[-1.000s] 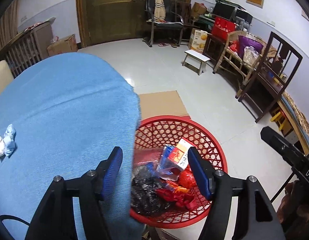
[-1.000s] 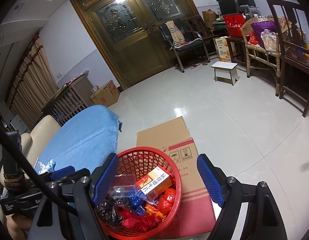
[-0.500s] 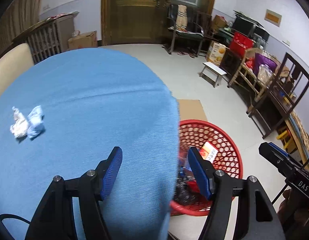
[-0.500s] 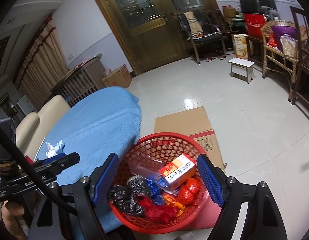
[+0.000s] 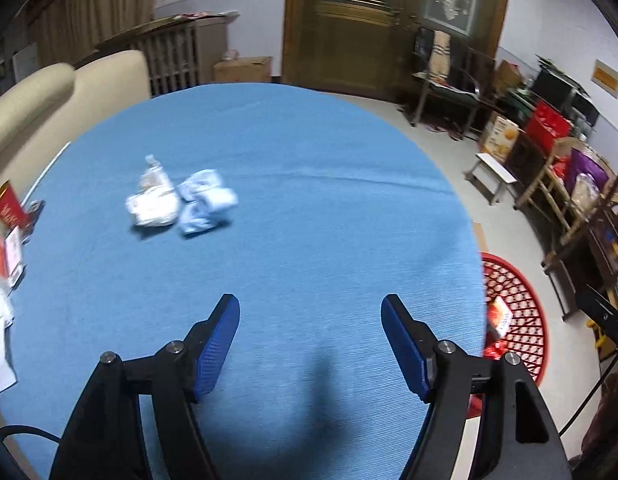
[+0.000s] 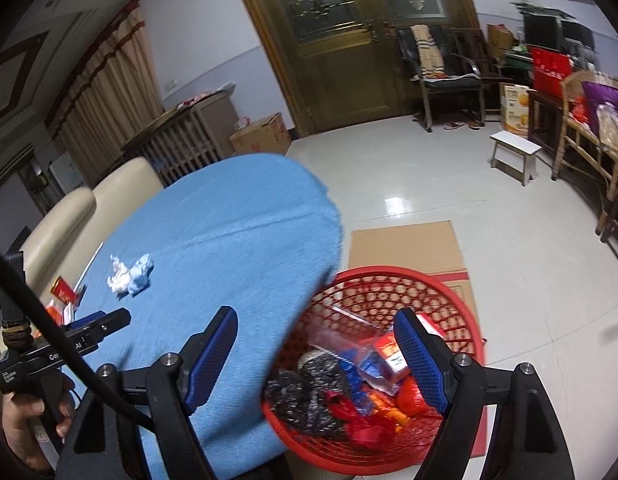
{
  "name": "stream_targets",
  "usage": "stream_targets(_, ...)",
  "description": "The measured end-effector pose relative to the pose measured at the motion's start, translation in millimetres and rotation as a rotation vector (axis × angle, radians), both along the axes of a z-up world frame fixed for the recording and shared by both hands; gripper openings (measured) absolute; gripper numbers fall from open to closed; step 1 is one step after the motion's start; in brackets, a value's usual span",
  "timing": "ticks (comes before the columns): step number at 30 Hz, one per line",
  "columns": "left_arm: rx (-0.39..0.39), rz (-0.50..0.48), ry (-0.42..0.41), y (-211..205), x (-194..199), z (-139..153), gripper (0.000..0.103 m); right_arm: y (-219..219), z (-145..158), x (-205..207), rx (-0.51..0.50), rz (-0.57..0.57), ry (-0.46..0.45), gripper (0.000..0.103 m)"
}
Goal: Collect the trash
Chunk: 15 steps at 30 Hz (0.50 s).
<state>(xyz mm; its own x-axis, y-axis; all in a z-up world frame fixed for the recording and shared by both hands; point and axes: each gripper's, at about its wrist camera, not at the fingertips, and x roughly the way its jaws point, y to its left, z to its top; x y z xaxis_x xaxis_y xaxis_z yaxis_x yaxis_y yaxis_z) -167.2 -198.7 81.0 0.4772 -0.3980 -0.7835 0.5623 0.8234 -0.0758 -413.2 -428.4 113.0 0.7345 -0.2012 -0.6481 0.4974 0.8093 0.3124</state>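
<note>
A white crumpled wrapper (image 5: 153, 202) and a light blue crumpled wad (image 5: 205, 200) lie side by side on the blue round table (image 5: 309, 200); both also show in the right wrist view (image 6: 119, 278) (image 6: 140, 274). My left gripper (image 5: 309, 344) is open and empty above the table's near part, short of the wads. My right gripper (image 6: 317, 356) is open and empty above the table edge and the red mesh basket (image 6: 465, 300), which holds wrappers, black bags and a red-and-white carton (image 6: 389, 354). The basket rim shows in the left wrist view (image 5: 521, 304).
Red and white boxes and papers (image 5: 5, 232) sit at the table's left edge. A cream sofa (image 5: 49, 96) lies behind the table. Flat cardboard (image 6: 405, 244) lies under the basket. A white stool (image 6: 513, 152), chairs and cluttered furniture stand along the right wall.
Both grippers have swung left from over the basket toward the table. The left wrist view now faces the table with the two wads near its centre; both grippers stay open.
</note>
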Motion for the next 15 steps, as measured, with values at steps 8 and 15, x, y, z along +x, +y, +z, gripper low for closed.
stream_targets(8,0.009,0.073,0.011,41.9,20.5,-5.5,0.074,31.9,-4.0,37.1,-0.012,0.098,0.034,0.083)
stream_targets(15,0.042,0.135,0.01,75.3,33.4,-15.9,0.074,54.5,-15.2,67.9,-0.005,0.166,0.071,0.083)
